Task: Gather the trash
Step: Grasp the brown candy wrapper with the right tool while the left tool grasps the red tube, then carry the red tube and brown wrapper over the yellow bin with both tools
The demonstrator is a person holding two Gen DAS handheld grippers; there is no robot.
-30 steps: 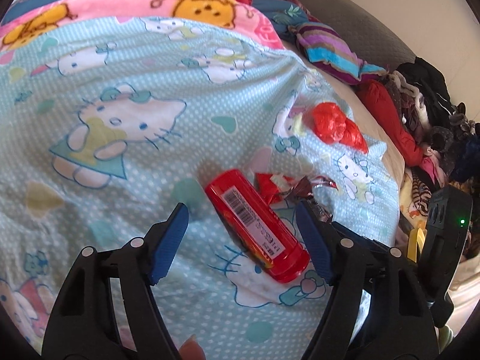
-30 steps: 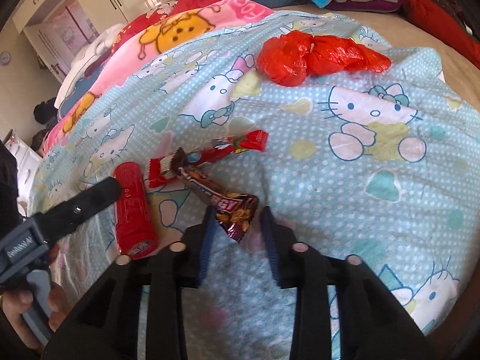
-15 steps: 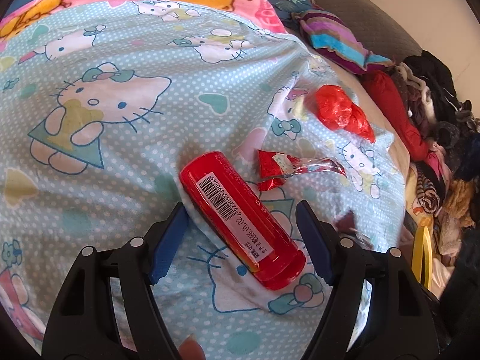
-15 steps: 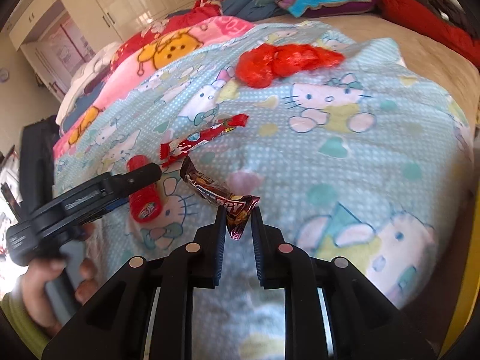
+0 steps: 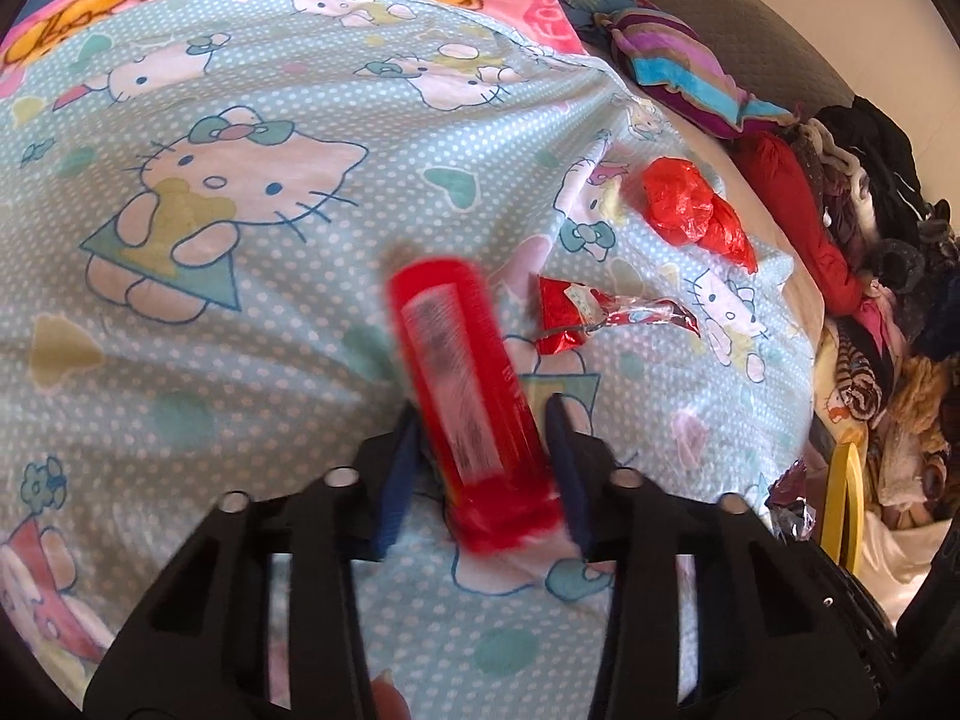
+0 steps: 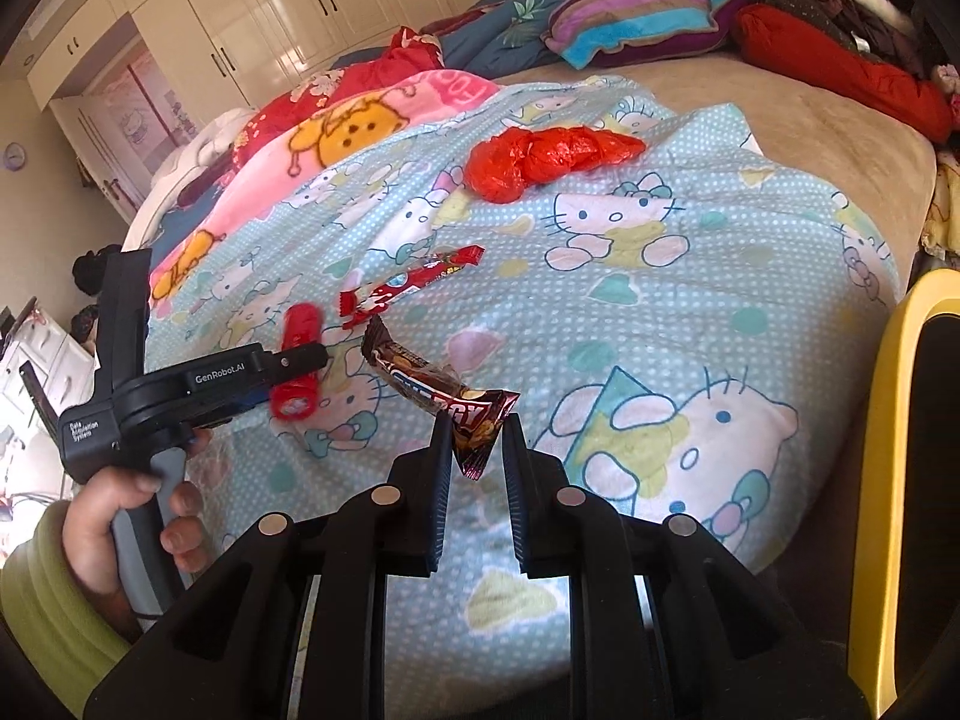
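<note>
Clamped around the lower half of a red tube point(image 5: 474, 414), the left gripper point(image 5: 483, 456) has its 2 blue-padded fingers point(image 5: 399, 468) pressed against the tube's sides in the left wrist view. The tube is blurred and stands nearly in line with the fingers, its barcode label facing the camera, over a light blue cartoon-cat blanket point(image 5: 240, 312). Just right of the tube's upper end lies a red candy wrapper point(image 5: 594, 321) on the blanket. Farther up and right sits a crumpled red plastic bag point(image 5: 696, 213). A yellow bin rim point(image 5: 840, 498) shows at the right edge, beside a pile of clothes point(image 5: 870, 228).

From the right wrist view, the right gripper point(image 6: 477, 450) pinches 1 end of a brown snack-bar wrapper point(image 6: 444, 390) between its 2 fingers; the wrapper juts up and left, above the blanket point(image 6: 690, 312). To the left, the left gripper point(image 6: 288, 366), held by a hand point(image 6: 120, 522), grips the tube point(image 6: 297, 366). The red candy wrapper point(image 6: 414, 285) lies just beyond it, the red plastic bag point(image 6: 540, 159) farther back. The yellow bin rim point(image 6: 888, 468) fills the right side.
</note>
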